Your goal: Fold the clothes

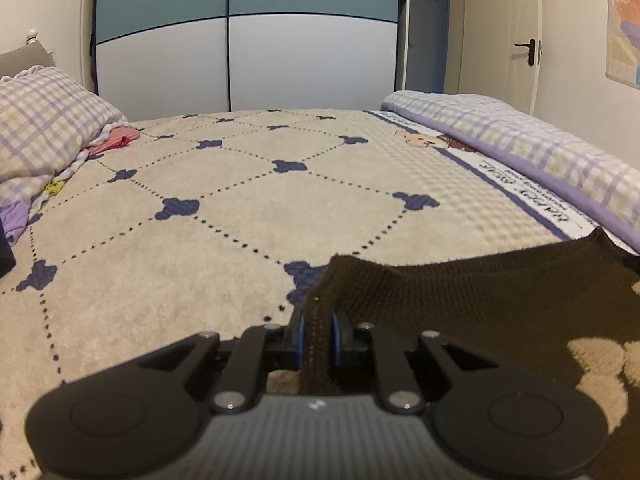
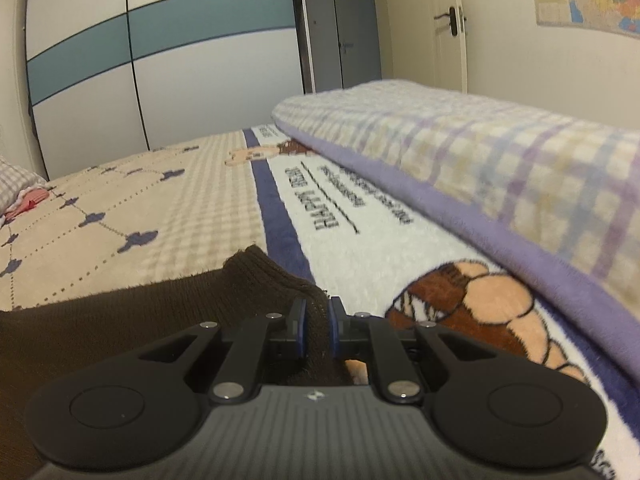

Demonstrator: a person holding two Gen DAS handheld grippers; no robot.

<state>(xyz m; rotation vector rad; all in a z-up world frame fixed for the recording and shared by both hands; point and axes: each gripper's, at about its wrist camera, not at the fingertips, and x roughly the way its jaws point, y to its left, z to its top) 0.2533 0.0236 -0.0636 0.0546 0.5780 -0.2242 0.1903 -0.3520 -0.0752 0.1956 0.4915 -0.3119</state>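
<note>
A dark brown knitted garment (image 1: 480, 296) with a beige figure on it stretches between my two grippers, just above the bed's beige blanket (image 1: 240, 216). My left gripper (image 1: 318, 332) is shut on the garment's ribbed left edge, which hangs pinched between the blue pads. In the right wrist view the same brown garment (image 2: 120, 312) runs off to the left, and my right gripper (image 2: 318, 328) is shut on its ribbed right corner. The lower part of the garment is hidden below both grippers.
A folded purple-checked quilt (image 2: 480, 160) lies along the bed's right side on a white bear-print blanket (image 2: 360, 248). A checked pillow (image 1: 44, 128) and a pink item (image 1: 118, 140) sit at the left. A wardrobe (image 1: 240, 48) stands beyond the bed, a door (image 1: 528, 40) at right.
</note>
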